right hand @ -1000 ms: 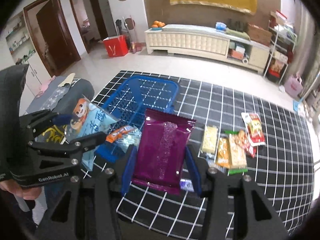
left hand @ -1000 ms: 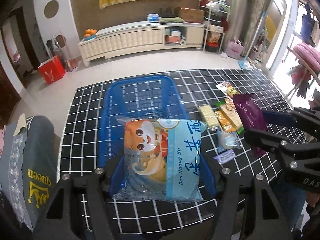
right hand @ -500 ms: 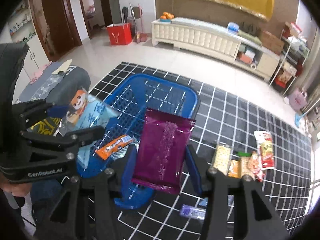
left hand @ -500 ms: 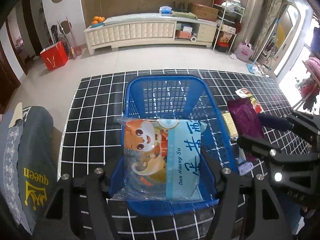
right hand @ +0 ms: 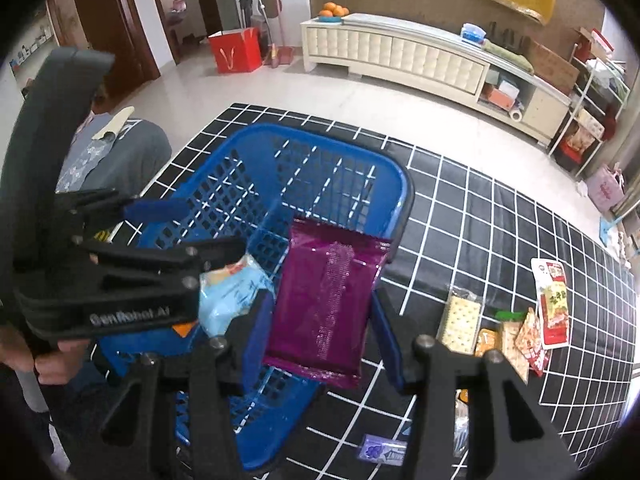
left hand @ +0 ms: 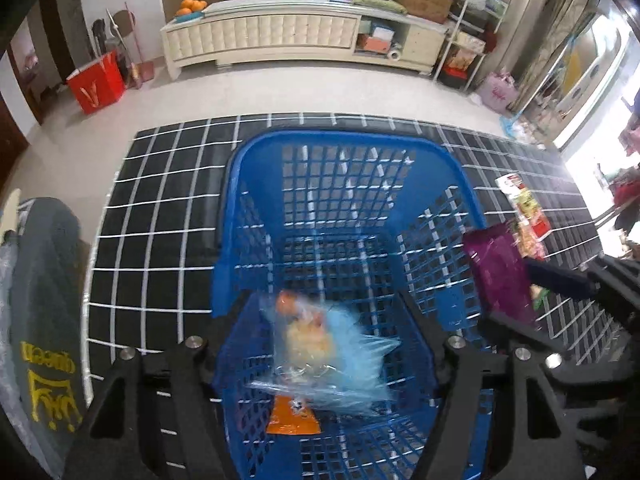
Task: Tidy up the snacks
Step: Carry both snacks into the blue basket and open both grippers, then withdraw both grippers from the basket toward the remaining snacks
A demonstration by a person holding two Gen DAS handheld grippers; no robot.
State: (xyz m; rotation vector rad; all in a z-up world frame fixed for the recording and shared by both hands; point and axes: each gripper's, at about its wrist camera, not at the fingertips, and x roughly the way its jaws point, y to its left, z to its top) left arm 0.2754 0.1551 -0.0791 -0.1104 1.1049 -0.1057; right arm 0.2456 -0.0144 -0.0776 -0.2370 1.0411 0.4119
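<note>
Blue basket (left hand: 340, 216) sits on the black grid-patterned table (left hand: 160, 184), bare cloth on its left and far sides; loose snack packets (right hand: 516, 320) lie well to its right. Left claw (left hand: 320, 344) is spread wide over the basket, the blurred light-blue snack bag (left hand: 332, 356) between its fingers, contact unclear. Right claw (right hand: 320, 344) is clenched on the purple packet (right hand: 324, 300), over the basket's right rim.
</note>
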